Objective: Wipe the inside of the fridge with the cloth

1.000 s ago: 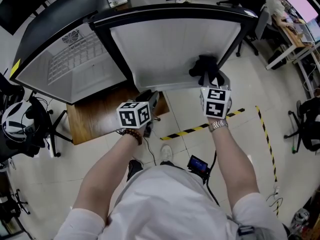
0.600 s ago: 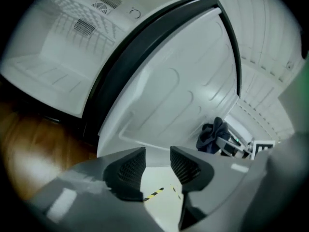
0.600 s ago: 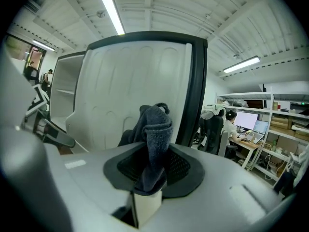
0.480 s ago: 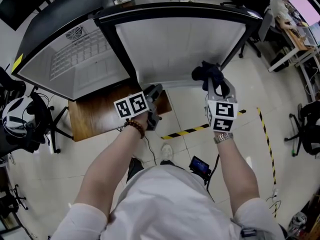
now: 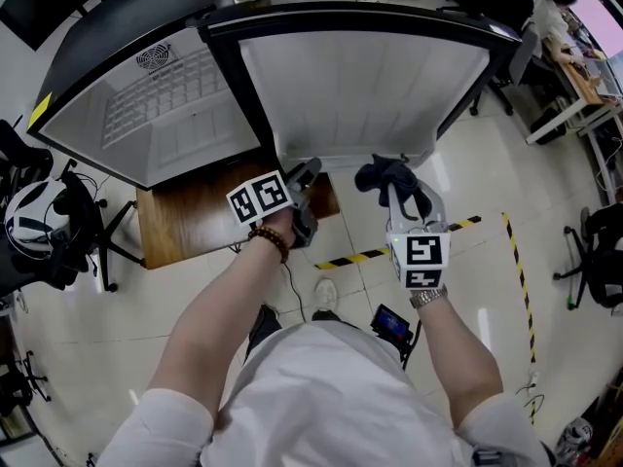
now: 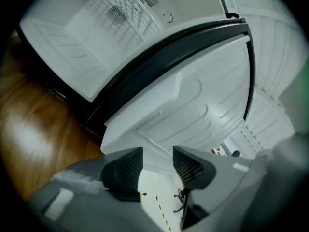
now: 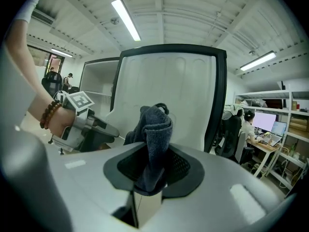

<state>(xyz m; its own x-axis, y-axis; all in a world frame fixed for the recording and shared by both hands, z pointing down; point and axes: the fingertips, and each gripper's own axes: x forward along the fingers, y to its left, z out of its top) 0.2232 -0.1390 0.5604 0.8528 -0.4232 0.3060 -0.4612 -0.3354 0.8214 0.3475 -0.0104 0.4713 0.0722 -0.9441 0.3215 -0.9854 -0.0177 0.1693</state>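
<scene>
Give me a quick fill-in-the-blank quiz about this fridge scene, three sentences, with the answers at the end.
1. The dark grey terry cloth is clamped in the person's ____ gripper.
2. The white fridge door with the black rim stands ____.
3. The striped tape on the floor is yellow and ____.
Missing words: right; open; black.

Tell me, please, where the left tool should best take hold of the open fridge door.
On the fridge door, probably the white lower lip, approached from the person's side and slightly below: it juts out toward the left tool and looks thin enough for the jaws. These have just been opening, with nothing between them.
</scene>
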